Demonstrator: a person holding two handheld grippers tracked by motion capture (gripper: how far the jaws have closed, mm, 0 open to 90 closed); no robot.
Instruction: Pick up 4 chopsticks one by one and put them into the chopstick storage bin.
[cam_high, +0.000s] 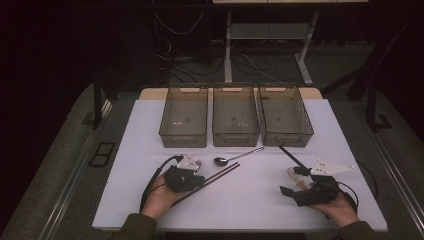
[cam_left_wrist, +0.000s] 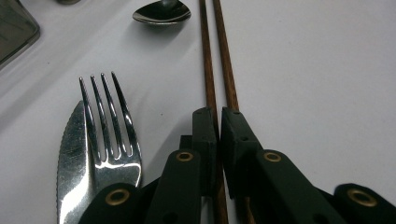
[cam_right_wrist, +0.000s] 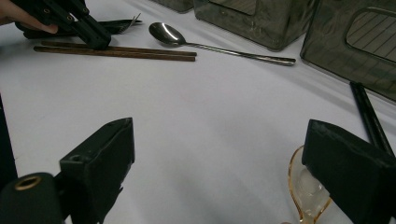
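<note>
A pair of brown wooden chopsticks (cam_high: 216, 177) (cam_left_wrist: 219, 51) lies slantwise on the white table (cam_high: 250, 200). My left gripper (cam_high: 202, 182) (cam_left_wrist: 218, 114) rests on the chopsticks with its jaws almost together; one stick runs into the narrow gap between the jaws, the other passes under the right jaw. In the right gripper view the left gripper (cam_right_wrist: 95, 39) touches the chopsticks (cam_right_wrist: 140, 51) near their left end. My right gripper (cam_high: 295, 181) (cam_right_wrist: 219, 135) stands wide open over bare table. An amber plastic spoon (cam_right_wrist: 306, 186) (cam_high: 294, 173) lies by its right jaw.
A steel spoon (cam_high: 235, 156) (cam_left_wrist: 162, 12) (cam_right_wrist: 210, 44) lies beyond the chopsticks. A fork (cam_left_wrist: 109, 126) and a knife (cam_left_wrist: 70, 154) lie left of my left gripper. A black chopstick (cam_high: 294, 156) (cam_right_wrist: 369, 116) lies near the right bin. Three clear bins (cam_high: 184, 117) (cam_high: 235, 117) (cam_high: 285, 117) stand in a row at the back.
</note>
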